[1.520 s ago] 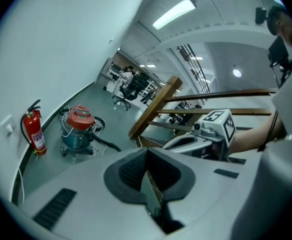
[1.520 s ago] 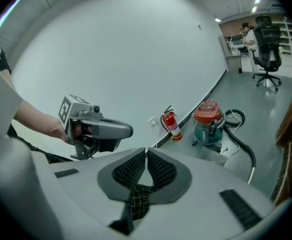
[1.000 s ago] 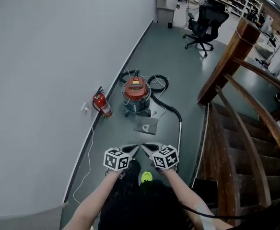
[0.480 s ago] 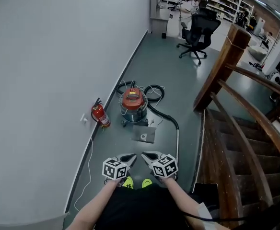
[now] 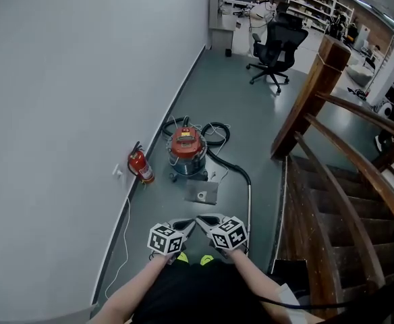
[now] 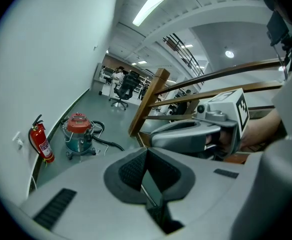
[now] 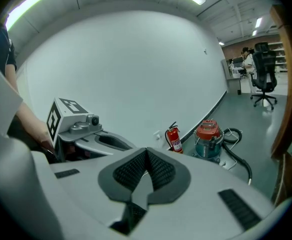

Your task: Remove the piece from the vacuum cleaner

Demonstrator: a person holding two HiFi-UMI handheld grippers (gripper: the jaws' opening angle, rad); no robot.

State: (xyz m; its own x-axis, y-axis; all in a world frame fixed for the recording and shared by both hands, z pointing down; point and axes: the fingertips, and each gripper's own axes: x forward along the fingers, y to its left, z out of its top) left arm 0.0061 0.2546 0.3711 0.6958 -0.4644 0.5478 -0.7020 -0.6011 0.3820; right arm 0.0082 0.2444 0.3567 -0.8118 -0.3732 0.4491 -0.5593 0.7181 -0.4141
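A vacuum cleaner [image 5: 187,152] with a red lid and a steel drum stands on the grey floor by the wall; it also shows as the vacuum cleaner [image 6: 78,134] and the vacuum cleaner [image 7: 208,139] in the gripper views. Its black hose [image 5: 234,164] runs to a metal wand [image 5: 249,208] lying toward me. A flat grey piece [image 5: 204,192] lies just in front of the drum. My left gripper [image 5: 185,226] and right gripper [image 5: 204,220] are held side by side near my body, well short of the vacuum, both shut and empty.
A red fire extinguisher [image 5: 142,165] stands against the wall left of the vacuum. A wooden stair railing [image 5: 325,147] and steps drop away on the right. A black office chair [image 5: 276,46] and desks are at the far end. A white cable [image 5: 124,238] trails along the wall.
The view has pulled back and tilted up a little, so the vacuum sits slightly higher and farther. Both grippers stay together in front of me.
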